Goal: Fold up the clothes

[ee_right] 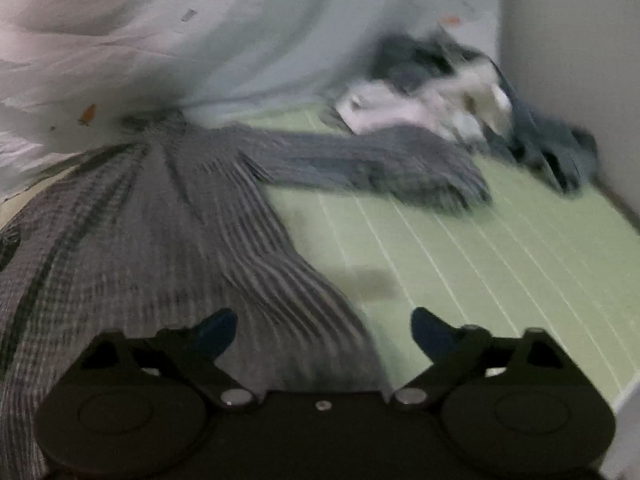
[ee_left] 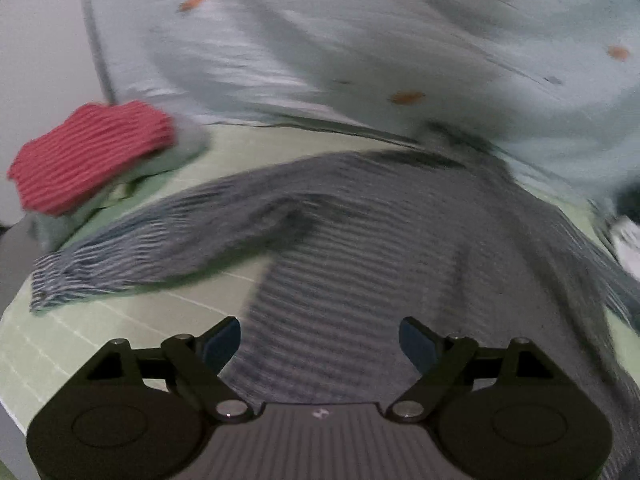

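**Both grippers wide and empty over spread shirt**

The left gripper (ee_left: 320, 340) stands wide, nothing between its fingers; the grey striped long-sleeved shirt (ee_left: 360, 248) lies flat directly ahead on the pale green lined mat (ee_left: 80, 340). A folded red ribbed garment (ee_left: 92, 156) sits far ahead to its left. The right gripper (ee_right: 324, 332) is likewise wide and empty, shirt ahead-left, a crumpled heap of grey and white clothes (ee_right: 460, 96) far ahead-right.

Pale green lined mat (ee_right: 500, 264) below me; light curtain (ee_left: 360, 40) with orange spots along its far edge.
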The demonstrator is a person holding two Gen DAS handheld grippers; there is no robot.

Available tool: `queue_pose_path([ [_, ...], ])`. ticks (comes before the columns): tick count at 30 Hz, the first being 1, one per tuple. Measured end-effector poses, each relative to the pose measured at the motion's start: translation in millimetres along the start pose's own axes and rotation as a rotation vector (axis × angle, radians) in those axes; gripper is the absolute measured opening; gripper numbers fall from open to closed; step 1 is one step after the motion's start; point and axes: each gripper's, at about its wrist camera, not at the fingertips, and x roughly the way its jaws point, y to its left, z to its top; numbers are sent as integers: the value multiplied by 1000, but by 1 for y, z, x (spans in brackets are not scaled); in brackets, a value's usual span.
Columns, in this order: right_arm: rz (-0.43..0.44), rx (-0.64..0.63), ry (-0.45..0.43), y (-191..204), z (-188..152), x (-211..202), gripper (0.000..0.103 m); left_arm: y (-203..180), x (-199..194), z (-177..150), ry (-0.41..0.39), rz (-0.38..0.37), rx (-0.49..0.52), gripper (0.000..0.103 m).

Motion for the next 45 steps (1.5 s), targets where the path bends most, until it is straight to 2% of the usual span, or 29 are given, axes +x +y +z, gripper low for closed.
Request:
queue_pose_path([
  [5,72,-14,111,-21,-20,-3,55,-46,-12,-23,40,-9,62,87],
  [6,85,-23,132,-22,-22,-3,40,-52,-15,-27,47,-8,68,87],
  [7,95,-34,154,-25,-25,-1,18,-59,-17,-32,53,-7,74,87],
  [8,103,-42,174,-27,-27,0,6,-64,-19,-35,60,-4,79,87],
  [9,108,-39,180,-27,-31,-2,3,-68,-20,-38,66,-1,83,87],
  [14,130,-37,172,-46,-37,-26,2,-87,-23,-48,99,14,87,87],
  [17,135,-63,251,-51,-45,-22,5,-98,-22,-50,111,17,88,87],
  [18,130,-66,253,-53,-44,-21,11,-102,-22,-49,113,16,88,87],
  [20,120,-62,215,-58,-38,-25,41,-110,-23,-47,109,12,90,87],
  [21,114,-55,178,-62,-32,-28,65,-114,-25,-45,97,7,95,87],
  [22,107,-40,135,-66,-25,-31,76,-118,-28,-44,84,2,99,87],
  [24,108,10,75,-77,-10,-31,81,-126,-32,-42,62,-4,102,88],
  [29,98,268,15,-123,26,5,85,-146,-44,-37,5,-11,106,91],
  [33,18,365,-9,-157,55,39,83,-164,-49,-36,-20,4,104,98],
  [37,-39,376,-4,-176,82,76,77,-184,-49,-36,-26,33,127,98],
  [41,8,370,17,-180,102,110,67,-199,-43,-31,-26,60,133,98],
  [45,54,357,59,-174,115,138,67,-210,-35,-22,-19,91,120,98],
])
